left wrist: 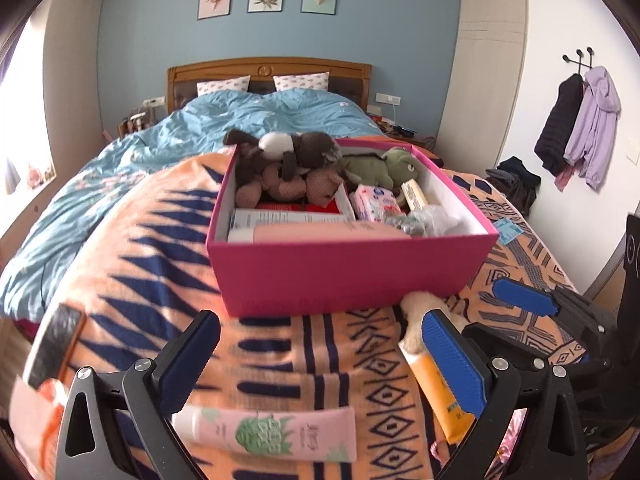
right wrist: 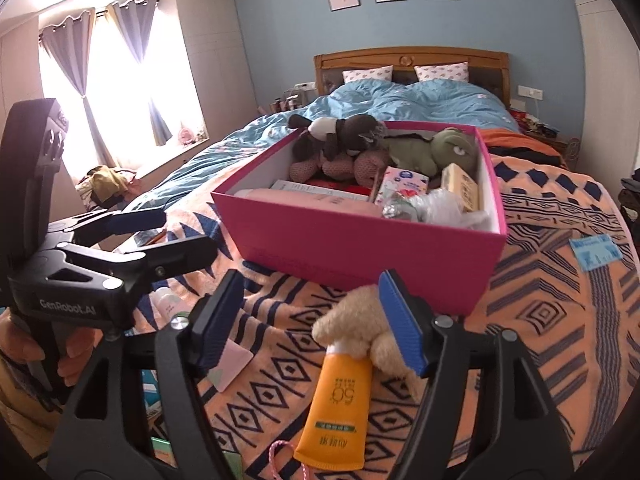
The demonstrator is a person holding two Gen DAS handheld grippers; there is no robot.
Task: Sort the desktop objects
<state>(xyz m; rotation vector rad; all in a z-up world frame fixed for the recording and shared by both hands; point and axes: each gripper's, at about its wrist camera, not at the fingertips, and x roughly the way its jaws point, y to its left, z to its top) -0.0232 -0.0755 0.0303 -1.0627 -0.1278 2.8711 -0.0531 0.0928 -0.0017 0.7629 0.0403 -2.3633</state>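
nearest to the lens of the left wrist view lies a pink tube with a green pineapple print (left wrist: 266, 434), flat on the orange patterned blanket (left wrist: 132, 264), between the two fingers of the left gripper (left wrist: 320, 354). its jaws stand wide apart and press on nothing. in the right wrist view an orange sunscreen tube (right wrist: 334, 404) lies between the fingers of the right gripper (right wrist: 310, 320), its cap end touching a small beige plush toy (right wrist: 352, 328). this gripper is also open; its blue pad is just beside the plush, but i cannot tell if it touches.

behind them stands the magenta box (left wrist: 352, 270), already loaded with a brown plush (left wrist: 280, 160), a green plush (left wrist: 376, 166), a long pink bottle (left wrist: 320, 232), a tissue pack (left wrist: 372, 202) and some wrapped things.

i judge the sorting is well along, and the step now is a new pick for each hand. next, each gripper needs to come lower over its tube, close across the narrow body, then carry it over the box wall. the plush could be caught together with the orange tube.
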